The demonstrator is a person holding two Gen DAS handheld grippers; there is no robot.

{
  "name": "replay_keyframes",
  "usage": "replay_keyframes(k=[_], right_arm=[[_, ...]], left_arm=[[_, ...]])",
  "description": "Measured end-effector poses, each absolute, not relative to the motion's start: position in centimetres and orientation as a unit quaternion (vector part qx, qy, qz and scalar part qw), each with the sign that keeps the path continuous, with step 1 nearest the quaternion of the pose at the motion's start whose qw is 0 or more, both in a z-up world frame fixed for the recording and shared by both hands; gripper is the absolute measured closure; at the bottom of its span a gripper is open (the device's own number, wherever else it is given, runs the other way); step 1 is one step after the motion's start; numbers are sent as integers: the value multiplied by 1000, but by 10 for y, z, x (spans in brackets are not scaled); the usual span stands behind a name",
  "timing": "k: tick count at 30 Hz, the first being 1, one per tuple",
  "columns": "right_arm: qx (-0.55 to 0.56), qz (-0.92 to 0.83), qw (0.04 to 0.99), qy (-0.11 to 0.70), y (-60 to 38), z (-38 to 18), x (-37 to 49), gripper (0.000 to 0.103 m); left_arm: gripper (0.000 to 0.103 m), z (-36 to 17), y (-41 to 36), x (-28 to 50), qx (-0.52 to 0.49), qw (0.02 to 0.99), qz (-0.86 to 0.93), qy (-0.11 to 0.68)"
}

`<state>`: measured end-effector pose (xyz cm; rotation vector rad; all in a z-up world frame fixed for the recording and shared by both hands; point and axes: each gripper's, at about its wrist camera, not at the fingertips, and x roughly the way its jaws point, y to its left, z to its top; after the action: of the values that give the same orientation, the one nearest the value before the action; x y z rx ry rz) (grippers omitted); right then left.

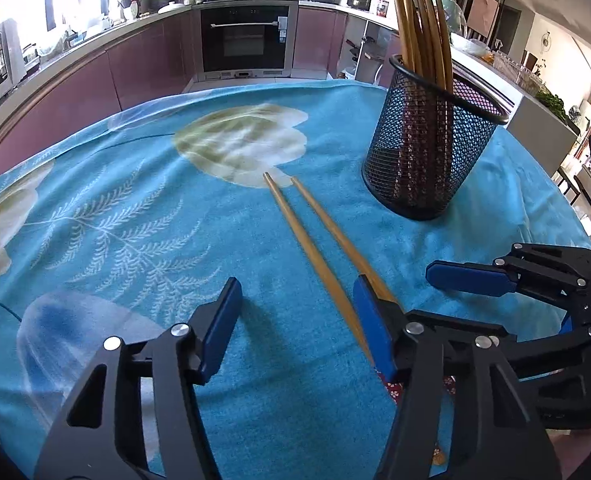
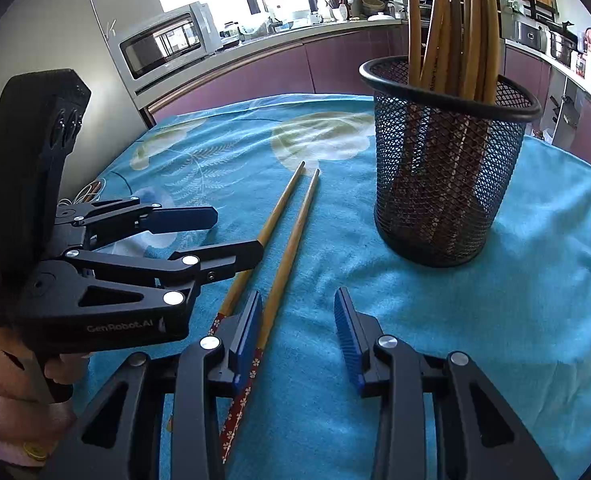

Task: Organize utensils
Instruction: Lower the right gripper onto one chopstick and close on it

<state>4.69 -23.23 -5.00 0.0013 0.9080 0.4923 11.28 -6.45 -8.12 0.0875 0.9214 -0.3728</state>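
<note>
Left wrist view first. The left tongs [image 1: 295, 324] sit low in the frame, tilted down at the blue cloth [image 1: 115, 220] on the counter. Their jaws stand half open with one chopstick [image 1: 315, 268] running up between them toward the centre of the frame. The pads have not pinched it; the right pad sits just beside or over the second chopstick [image 1: 335, 232], and contact cannot be told. So nothing is held here yet. The two sticks lie side by side, tips pointing to the upper middle, handy for a grab near the thick ends. At upper right stands the mesh cup [image 1: 435, 152], already bristling with upright chopsticks, plainly where these two belong. The right tongs [image 1: 455, 280] poke in from the right edge, near the sticks.

Now the right wrist view. The right tongs [image 2: 299, 328] fill the bottom of the frame, jaws fairly narrow but with bare cloth between them. Their left pad lies against a chopstick on its outer side, so they grip nothing. The patterned red handle ends run down under that pad toward the bottom edge. The left tongs [image 2: 235, 236] reach in from the left, lower finger laid over the far stick, a person's hand [image 2: 61, 368] behind. The cup [image 2: 447, 160] stands upper right, well apart from the loose pair.
</note>
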Motion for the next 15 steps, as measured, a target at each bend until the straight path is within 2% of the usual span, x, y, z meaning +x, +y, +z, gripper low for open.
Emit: replay_keyframes(k=[7,11,15], right_arm=[[-1,235,870,434,-233,-50,47,69],[-4,234,870,435,-232,-49,49,68],[-11,232,870,435,-228,-49,51,69]], left_arm=[[61,-83,-69,113,52,876,-186,442],[72,-83,-68,113,51,873,-197,444],[77,-83,-67,114,51,869,-205,447]])
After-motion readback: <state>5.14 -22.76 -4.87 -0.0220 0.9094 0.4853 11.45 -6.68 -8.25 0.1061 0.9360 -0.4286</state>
